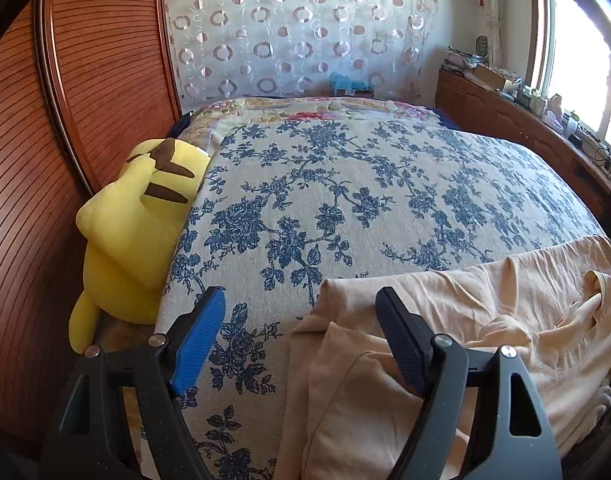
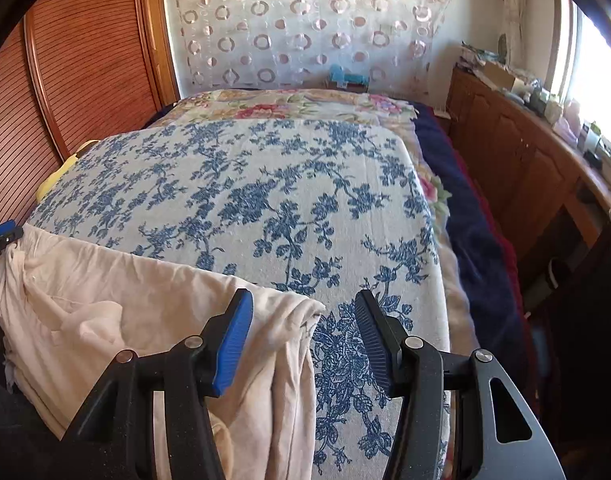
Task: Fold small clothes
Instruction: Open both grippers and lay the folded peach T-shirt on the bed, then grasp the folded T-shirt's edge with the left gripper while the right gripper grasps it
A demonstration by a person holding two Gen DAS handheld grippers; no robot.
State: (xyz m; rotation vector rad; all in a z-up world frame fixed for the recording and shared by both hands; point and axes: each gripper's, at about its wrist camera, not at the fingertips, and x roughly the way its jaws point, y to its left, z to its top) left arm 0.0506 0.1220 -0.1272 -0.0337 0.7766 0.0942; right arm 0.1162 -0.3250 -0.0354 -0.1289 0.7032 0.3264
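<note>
Folding has not begun, I judge: the cream garment (image 1: 485, 320) lies crumpled along the bed's (image 1: 345, 184) near edge. Left gripper (image 1: 301, 336) and right gripper (image 2: 303, 340), both spread and empty, hover above its two ends; next each must pinch a corner.

The left claw (image 1: 301, 300) gapes wide at lower centre, nothing gripped; a cream shirt (image 1: 485, 320) lies lower right on the floral bed (image 1: 345, 184), a yellow plush (image 1: 137, 224) at left.
</note>
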